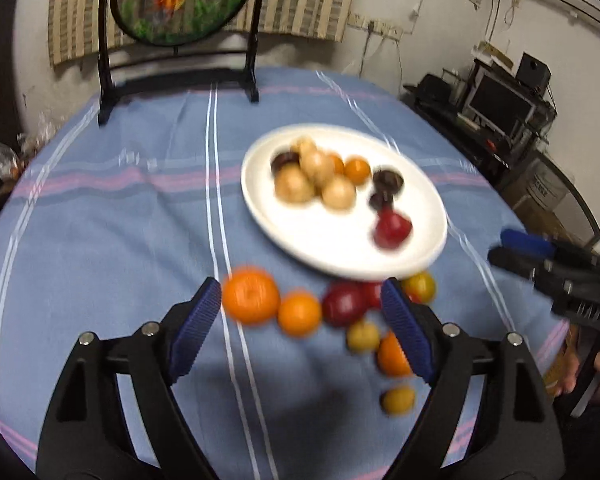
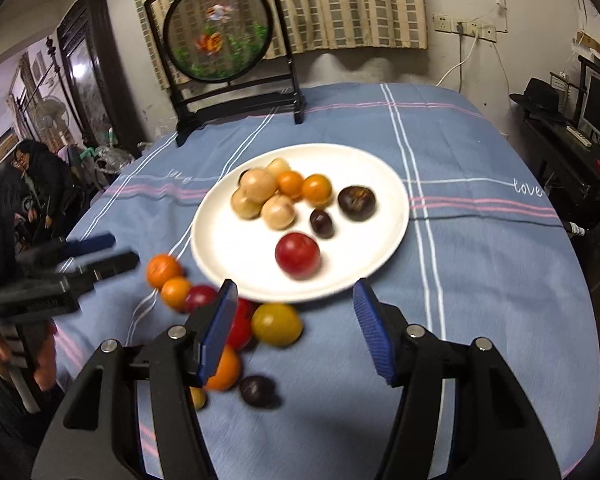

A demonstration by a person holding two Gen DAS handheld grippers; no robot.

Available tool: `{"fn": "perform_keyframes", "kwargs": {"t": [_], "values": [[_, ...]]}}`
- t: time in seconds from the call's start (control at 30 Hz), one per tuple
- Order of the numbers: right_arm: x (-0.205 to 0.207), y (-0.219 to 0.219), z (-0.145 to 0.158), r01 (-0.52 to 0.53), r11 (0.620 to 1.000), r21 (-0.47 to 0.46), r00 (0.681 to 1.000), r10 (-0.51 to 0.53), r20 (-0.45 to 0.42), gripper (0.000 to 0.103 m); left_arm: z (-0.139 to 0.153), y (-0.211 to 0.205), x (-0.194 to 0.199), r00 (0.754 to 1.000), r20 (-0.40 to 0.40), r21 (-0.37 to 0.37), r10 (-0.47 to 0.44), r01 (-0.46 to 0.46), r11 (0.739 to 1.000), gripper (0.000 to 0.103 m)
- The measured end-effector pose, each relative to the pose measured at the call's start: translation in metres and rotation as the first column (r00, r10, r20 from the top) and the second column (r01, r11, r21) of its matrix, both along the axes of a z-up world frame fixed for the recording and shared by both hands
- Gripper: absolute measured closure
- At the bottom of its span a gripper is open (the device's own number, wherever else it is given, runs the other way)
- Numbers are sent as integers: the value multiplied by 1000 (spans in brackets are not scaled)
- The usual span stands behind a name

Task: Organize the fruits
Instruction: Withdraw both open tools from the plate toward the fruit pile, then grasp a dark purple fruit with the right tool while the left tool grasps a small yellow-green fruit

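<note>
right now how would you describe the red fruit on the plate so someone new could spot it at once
Start at the white plate in the middle of the blue striped tablecloth. On the side of the plate nearest the grippers, a single round red fruit sits apart from the rest. It is the only red piece on the plate; its neighbours are tan, orange or dark purple, and the other red fruits lie off the plate on the cloth.

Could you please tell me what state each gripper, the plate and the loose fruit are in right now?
Left gripper: open, empty, above loose fruit.
Right gripper: open, empty, near the plate's front rim.
Round white ceramic plate: upright, holding fruit.
Red round fruit: on the plate.
Large orange tangerine: loose on the blue striped tablecloth.
</note>
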State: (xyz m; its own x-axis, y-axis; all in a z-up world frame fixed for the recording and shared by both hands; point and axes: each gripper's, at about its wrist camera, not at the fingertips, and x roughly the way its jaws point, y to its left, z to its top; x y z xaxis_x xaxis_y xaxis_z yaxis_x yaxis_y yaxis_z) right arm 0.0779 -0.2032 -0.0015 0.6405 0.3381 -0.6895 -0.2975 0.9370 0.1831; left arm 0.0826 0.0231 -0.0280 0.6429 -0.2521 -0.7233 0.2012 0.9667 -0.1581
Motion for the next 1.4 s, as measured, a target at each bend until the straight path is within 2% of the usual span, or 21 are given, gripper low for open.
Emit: {"fn": "perform_keyframes", "kwargs": {"t": [0.17,0.53,0.73,0.93,0.97,1.0,1.13,1.17,1.23,1.4], "values": [[-18,5,-7,-7,1000,-30,1000,7,-21,42,-17,0,-29,1000,-16,35,-13,13,999,19],[-40,16,-40,-59,996,-66,993,51,-111,42,-23,-2,-52,999,-31,23,-36,36,999,19],[-42,37,-60,-127,987,-103,982,110,-151,42,-32,-12,-63,995,-60,29,-75,77,997,19],[-30,45,-76,-131,978,-159,984,109,-142,42,-40,-3,-62,995,-86,22,-49,51,998,19],[-28,46,-77,-137,977,-162,984,116,-135,46,-40,-2,-62,995,-87,21,-47,49,999,19],[-26,49,-80,-153,974,-167,982,131,-136,56,-40,-2,-62,995,-90,17,-49,50,999,19],[-26,52,-81,-168,970,-173,980,147,-131,68,-43,-12,-60,991,-105,-1,-80,80,997,19],[-27,48,-79,-159,974,-159,982,139,-129,74,-44,-16,-60,990,-108,0,-91,92,996,19],[-28,38,-77,-144,983,-118,983,128,-134,76,-47,-27,-59,985,-117,0,-124,125,992,19],[-36,18,-73,-94,991,-94,989,81,-125,76,-56,-54,-58,970,-141,-9,-197,198,980,19]]}}
